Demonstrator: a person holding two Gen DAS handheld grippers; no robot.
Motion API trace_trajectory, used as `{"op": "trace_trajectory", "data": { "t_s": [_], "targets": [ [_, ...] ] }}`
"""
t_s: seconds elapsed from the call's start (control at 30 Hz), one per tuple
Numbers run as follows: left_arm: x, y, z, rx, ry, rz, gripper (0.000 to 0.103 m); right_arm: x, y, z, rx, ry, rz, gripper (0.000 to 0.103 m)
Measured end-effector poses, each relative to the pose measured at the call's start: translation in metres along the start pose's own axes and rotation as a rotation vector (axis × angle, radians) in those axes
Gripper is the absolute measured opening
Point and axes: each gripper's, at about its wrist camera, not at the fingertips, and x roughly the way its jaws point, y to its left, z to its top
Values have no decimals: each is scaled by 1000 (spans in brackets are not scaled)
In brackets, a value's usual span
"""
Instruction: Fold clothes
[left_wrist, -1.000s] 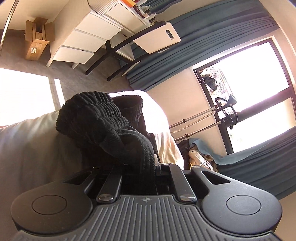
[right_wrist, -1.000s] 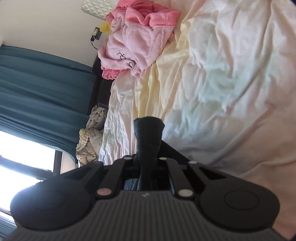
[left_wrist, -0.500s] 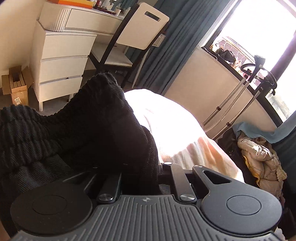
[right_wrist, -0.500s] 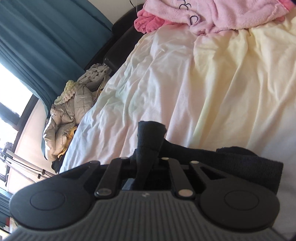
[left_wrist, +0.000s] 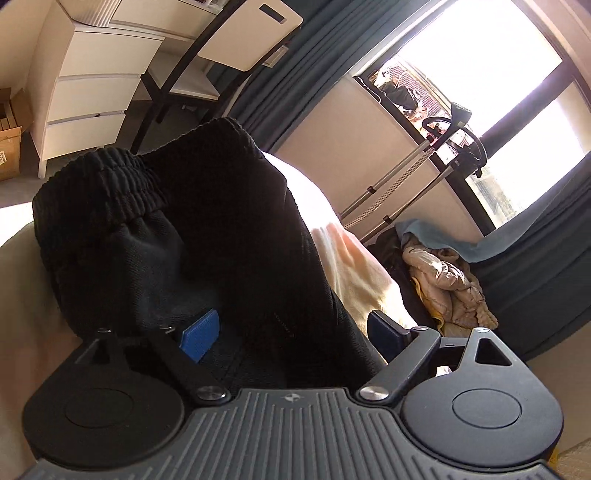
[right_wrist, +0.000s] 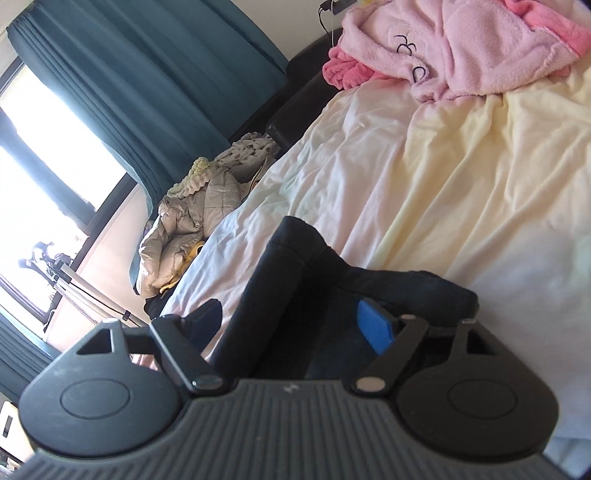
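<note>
1. Now spread wide: left gripper (left_wrist: 291, 334), blue pads (left_wrist: 199, 339) well apart, black garment (left_wrist: 207, 236) bulging up between them but not clamped.
2. Heaped on the cream bed sheet (left_wrist: 354, 273), near the bed's corner by the window (left_wrist: 517, 122); ribbed elastic band (left_wrist: 99, 188) on the garment's left side, bunched and raised.
3. Likewise parted: right gripper (right_wrist: 291, 321), one blue pad (right_wrist: 375, 326) showing clear of the cloth, the other in shadow.
4. Lying between the right fingers, a folded black edge of the same garment (right_wrist: 295, 273), resting on the sheet (right_wrist: 461, 177) and running off toward the right.
5. Farther up the bed, at its head edge: pink robe (right_wrist: 461, 48), crumpled, well apart from the black cloth.
6. Off the bed's window-side edge: beige jacket (right_wrist: 192, 221) piled low, under teal curtains (right_wrist: 129, 81).
7. Beyond the bed's corner in the left view: white drawers (left_wrist: 92, 92) and a chair (left_wrist: 221, 48).
</note>
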Motion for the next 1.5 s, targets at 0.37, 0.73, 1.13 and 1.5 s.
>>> {"op": "trace_trajectory", "data": {
  "t_s": [0.37, 0.73, 1.13, 1.5],
  "targets": [
    [-25, 89, -24, -191, 35, 60, 91, -25, -42, -29, 186, 157, -14, 83],
    [39, 42, -3, -86, -77, 209, 42, 29, -36, -43, 84, 22, 30, 29],
    [-62, 10, 24, -163, -43, 41, 17, -49, -5, -13, 113, -55, 39, 13],
    [-116, 99, -11, -164, 92, 71, 19, -127, -95, -33, 291, 46, -103, 12]
  ]
}}
